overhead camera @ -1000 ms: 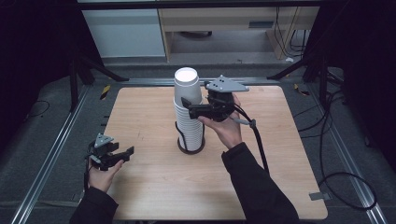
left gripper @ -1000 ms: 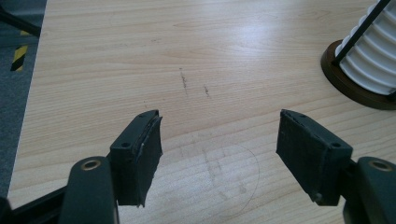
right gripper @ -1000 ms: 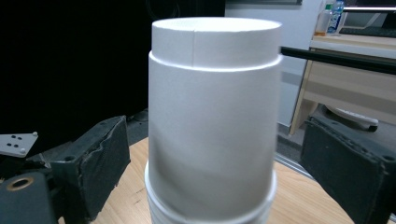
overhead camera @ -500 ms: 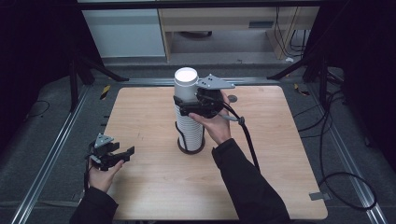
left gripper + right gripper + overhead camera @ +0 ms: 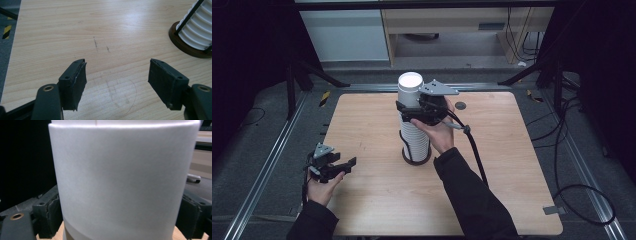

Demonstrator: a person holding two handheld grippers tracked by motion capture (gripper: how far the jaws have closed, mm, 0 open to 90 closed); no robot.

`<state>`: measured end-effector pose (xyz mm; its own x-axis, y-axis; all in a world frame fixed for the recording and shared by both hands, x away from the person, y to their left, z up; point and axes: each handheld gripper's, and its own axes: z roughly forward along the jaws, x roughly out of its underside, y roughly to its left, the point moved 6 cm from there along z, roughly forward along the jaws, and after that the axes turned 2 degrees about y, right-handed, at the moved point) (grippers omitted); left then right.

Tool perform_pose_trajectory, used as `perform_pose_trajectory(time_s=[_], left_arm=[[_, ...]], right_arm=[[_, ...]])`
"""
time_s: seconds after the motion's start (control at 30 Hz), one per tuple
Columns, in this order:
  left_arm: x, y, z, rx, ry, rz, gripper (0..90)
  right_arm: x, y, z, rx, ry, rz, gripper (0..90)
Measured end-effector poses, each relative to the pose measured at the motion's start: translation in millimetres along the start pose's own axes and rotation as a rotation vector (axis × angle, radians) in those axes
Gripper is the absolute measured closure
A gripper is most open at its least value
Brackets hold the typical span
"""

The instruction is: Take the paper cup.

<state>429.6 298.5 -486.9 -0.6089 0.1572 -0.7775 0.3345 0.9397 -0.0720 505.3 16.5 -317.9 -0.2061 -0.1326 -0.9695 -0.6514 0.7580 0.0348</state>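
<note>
A tall stack of upturned white paper cups (image 5: 414, 137) stands in a holder with a dark round base (image 5: 416, 159) and thin black rods, mid-table. My right gripper (image 5: 408, 111) holds its jaws on either side of the top cup (image 5: 410, 89); in the right gripper view both pads press the cup's white wall (image 5: 120, 170), so the right gripper (image 5: 120, 216) is shut on it. My left gripper (image 5: 343, 165) hovers open near the table's front left, nothing between its jaws. In the left gripper view, the left gripper (image 5: 117, 75) faces bare wood, with the stack (image 5: 197, 30) at upper right.
The wooden table (image 5: 512, 175) has a small dark round mark (image 5: 460, 105) behind the stack. A black cable (image 5: 474, 150) trails from the right gripper along the forearm. Metal rails and dark floor border the table; cabinets stand beyond the far edge.
My right gripper has moved left from beside the stack until its jaws took hold of the top cup. The left gripper has barely moved.
</note>
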Motion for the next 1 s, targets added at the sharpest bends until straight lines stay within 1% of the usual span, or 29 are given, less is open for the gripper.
perform_pose_trajectory(time_s=[0.1,0.27,0.33,0.37,0.43,0.53,0.63,1.0], left_arm=[[0.1,0.1,0.0,-0.001,0.001,0.0,29.9],[0.0,0.5,-0.1,0.0,0.001,-0.002,30.0],[0.1,0.6,0.1,0.0,0.002,-0.002,30.0],[0.1,0.5,0.1,-0.001,0.002,-0.002,30.0],[0.1,0.5,0.0,0.0,0.003,-0.001,30.0],[0.2,0.2,0.0,0.0,0.003,-0.001,29.9],[0.2,-0.1,0.1,0.0,0.003,0.001,29.9],[0.0,-0.2,-0.1,0.004,0.001,0.0,29.9]], right_arm=[[-0.7,0.6,-0.7,0.01,0.001,-0.009,13.1],[-1.4,0.4,-1.5,0.013,0.006,-0.018,13.5],[-2.7,0.4,-2.8,0.01,-0.001,-0.017,14.3],[-7.2,0.7,-6.0,0.007,-0.022,-0.013,14.9],[-9.4,1.0,-7.2,0.006,-0.021,-0.01,15.0],[-19.2,2.1,-11.3,0.008,-0.022,-0.035,15.1],[-24.7,2.6,-13.4,0.006,-0.021,-0.044,15.2],[-50.3,6.4,-22.3,-0.011,-0.047,-0.075,15.8]])
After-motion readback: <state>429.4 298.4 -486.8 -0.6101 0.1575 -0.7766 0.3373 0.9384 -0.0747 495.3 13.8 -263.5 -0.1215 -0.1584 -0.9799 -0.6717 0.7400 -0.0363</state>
